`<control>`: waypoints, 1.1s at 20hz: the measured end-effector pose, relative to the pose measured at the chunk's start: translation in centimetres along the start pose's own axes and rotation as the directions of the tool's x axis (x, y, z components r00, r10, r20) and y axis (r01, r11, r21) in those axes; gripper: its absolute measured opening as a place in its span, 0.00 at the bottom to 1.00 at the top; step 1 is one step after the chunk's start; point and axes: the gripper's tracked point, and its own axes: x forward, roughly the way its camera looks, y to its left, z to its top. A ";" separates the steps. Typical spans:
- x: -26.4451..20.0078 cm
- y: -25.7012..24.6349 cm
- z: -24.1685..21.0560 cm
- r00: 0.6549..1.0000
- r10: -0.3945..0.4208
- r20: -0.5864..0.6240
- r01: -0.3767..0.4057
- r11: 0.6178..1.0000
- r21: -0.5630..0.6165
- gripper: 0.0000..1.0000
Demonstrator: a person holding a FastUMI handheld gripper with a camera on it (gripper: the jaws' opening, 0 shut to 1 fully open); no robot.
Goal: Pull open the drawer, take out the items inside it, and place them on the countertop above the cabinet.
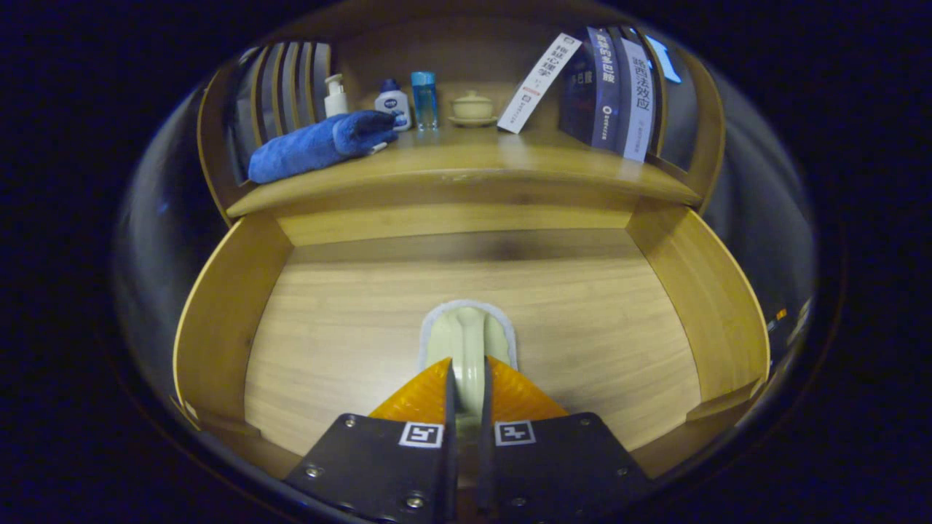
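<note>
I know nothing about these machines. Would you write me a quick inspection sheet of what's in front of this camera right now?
Surface: wooden countertop above the cabinet, with room in the middle.
Job's things: drawer pulled open; a pale brush-like item with a white rim lies on its floor, its handle between the fingers.
Clutter: rolled blue towel, white pump bottle, small white bottle, blue bottle, lidded cup on a saucer, books leaning at the right.
Grippers: tool closed on the item's handle, both fingers pressing on it.
Cables: nothing seen.
Surroundings: dark booth around the cabinet.
</note>
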 end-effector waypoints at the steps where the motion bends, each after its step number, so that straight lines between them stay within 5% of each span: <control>1: -0.6 0.1 0.7 0.999 0.007 0.039 -0.007 1.000 0.009 0.12; 9: -7.0 1.1 6.5 0.953 0.091 0.288 -0.108 0.993 0.045 0.12; 17: -14.8 0.7 16.2 0.841 0.072 0.536 -0.099 0.995 0.022 0.11; 22: -14.1 0.9 21.8 0.840 0.033 0.542 -0.049 0.999 0.015 0.11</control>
